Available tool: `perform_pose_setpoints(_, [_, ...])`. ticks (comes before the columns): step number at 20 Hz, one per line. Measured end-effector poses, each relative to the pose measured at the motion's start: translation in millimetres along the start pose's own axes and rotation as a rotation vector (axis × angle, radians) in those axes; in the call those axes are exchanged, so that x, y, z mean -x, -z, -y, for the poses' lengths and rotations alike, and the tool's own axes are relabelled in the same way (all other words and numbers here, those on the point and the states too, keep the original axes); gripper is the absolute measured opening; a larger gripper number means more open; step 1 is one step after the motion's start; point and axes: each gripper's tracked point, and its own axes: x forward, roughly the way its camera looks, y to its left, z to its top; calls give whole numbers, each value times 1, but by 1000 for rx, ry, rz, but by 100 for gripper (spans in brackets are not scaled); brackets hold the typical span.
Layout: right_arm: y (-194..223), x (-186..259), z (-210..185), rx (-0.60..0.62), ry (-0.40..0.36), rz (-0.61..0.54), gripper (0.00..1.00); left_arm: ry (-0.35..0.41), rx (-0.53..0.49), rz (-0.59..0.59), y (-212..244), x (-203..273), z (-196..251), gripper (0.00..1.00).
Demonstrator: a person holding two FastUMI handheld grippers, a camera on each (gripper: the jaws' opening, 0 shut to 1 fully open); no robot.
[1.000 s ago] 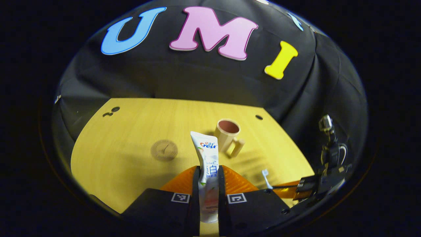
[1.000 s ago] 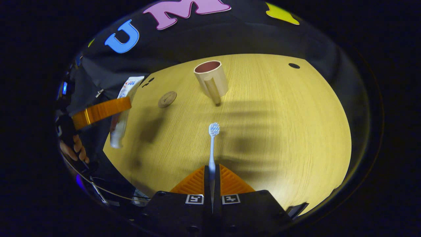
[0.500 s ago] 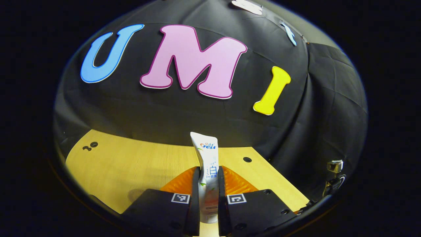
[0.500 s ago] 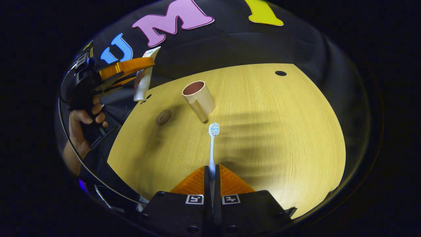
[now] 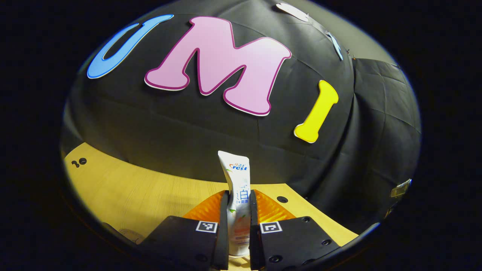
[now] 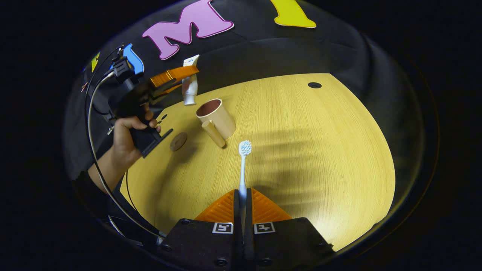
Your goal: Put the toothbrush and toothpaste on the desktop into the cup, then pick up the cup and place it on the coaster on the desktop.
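Left gripper view: my left gripper (image 5: pixel 238 214) clamps the toothpaste (image 5: pixel 237 195) mid-body, tube upright above the desktop (image 5: pixel 124 195); soft, light, so I squeeze gently.

Right gripper view: my right gripper (image 6: pixel 242 205) pinches the toothbrush (image 6: pixel 243 169) at its handle; stiff, thin, may twist. Cup (image 6: pixel 215 119) stands twd the far left edge, coaster (image 6: pixel 178 141) just beside.

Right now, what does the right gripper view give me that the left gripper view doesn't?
Right gripper view: the cup, empty as far as I can see, the toothbrush clamped in the right gripper, and the hand holding the left gripper near the cup. Left gripper view: a close look at both fingers pressing the toothpaste. Both: toothpaste and desktop; a faint disc low in the left gripper view may be the coaster.
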Motion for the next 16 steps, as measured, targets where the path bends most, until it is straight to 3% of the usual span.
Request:
perform_pose_setpoints(7, [-16, -21, 9, 6, 8, 53, 5, -4, -84, 12, 42, -19, -11, 28])
perform_pose_setpoints(8, [-18, -24, 9, 6, 7, 59, 5, -5, -93, 13, 46, -20, -13, 24])
perform_pose_setpoints(11, [-25, -31, 6, 9, -2, 81, 5, -1, -94, 2, 61, -17, -19, 35])
perform_pose_setpoints(12, [-28, -34, 4, 13, -7, 93, 5, 0, -90, 2, 64, -17, -19, 32])
perform_pose_setpoints(16, [-46, -44, -4, 6, -22, 129, 5, -19, -111, -14, 70, -3, -27, 43])
